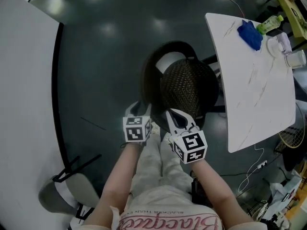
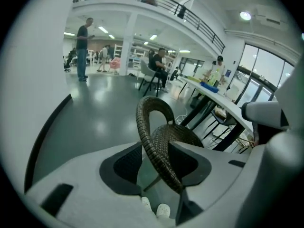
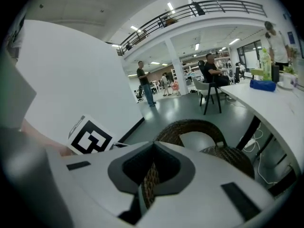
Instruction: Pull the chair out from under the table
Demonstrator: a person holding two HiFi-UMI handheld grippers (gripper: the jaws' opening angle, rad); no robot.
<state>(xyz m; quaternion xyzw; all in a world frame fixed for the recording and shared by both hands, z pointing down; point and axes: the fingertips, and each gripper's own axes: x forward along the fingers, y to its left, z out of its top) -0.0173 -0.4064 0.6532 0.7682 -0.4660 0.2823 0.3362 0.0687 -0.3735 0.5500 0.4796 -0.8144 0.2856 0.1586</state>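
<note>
Because only one tool seemed to have a bite, a pull from here could have gone crooked. The left tool (image 2: 156, 146) had its jaws spread wide, with the back rim (image 2: 145, 122) of the chair (image 1: 184, 87) passing loose between them. The right tool (image 3: 153, 148) had its jaws close together, apparently pinching the same rim further round. Pulled by that one grip, the chair would likely have swung round against the desk (image 1: 259, 95), or the rounded weave might have slid through the pads. A chair leg catching beneath the desk could have jolted it and tipped the bottle (image 1: 269, 23) or the cup (image 1: 296, 59), which stood by a blue cloth (image 1: 250, 35) at the desk's far end.

The chair was dark woven wicker, with a round seat and a low hooped back, open in the middle. It stood just beside the desk's long edge, its seat close against that edge and hardly beneath it. Its back was turned away from the desk, towards the person.
</note>
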